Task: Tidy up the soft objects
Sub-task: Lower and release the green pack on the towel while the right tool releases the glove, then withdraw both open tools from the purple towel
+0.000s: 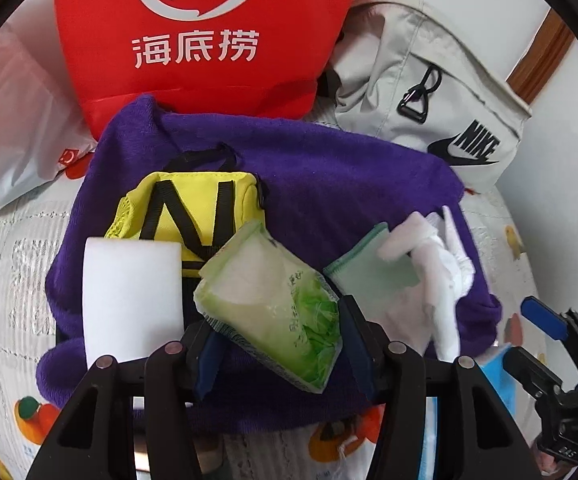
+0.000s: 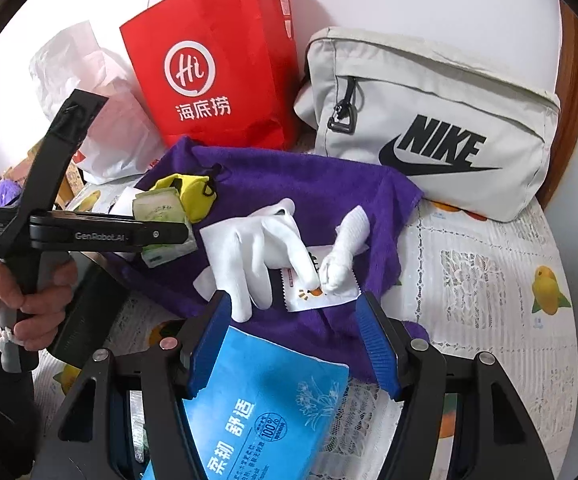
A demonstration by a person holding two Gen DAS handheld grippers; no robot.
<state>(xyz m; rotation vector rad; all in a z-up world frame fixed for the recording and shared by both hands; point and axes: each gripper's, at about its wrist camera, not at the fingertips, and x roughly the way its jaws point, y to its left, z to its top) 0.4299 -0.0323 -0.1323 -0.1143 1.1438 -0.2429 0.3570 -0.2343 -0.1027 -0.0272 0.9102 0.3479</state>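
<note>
Soft things on a purple towel (image 1: 329, 168)

The left gripper (image 1: 281, 344) pinches a green tissue pack (image 1: 273, 304). The right gripper (image 2: 297, 344) has its fingers spread around a blue tissue pack (image 2: 265, 408).

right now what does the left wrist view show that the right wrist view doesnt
Only the left wrist view shows the white sponge block and the green cloth.

Only the right wrist view shows the person's left hand, the small printed sachet under the gloves, and the blue tissue pack's printed face.

Both show the purple towel, white gloves, green tissue pack, yellow pouch, red paper bag and grey Nike bag.
</note>
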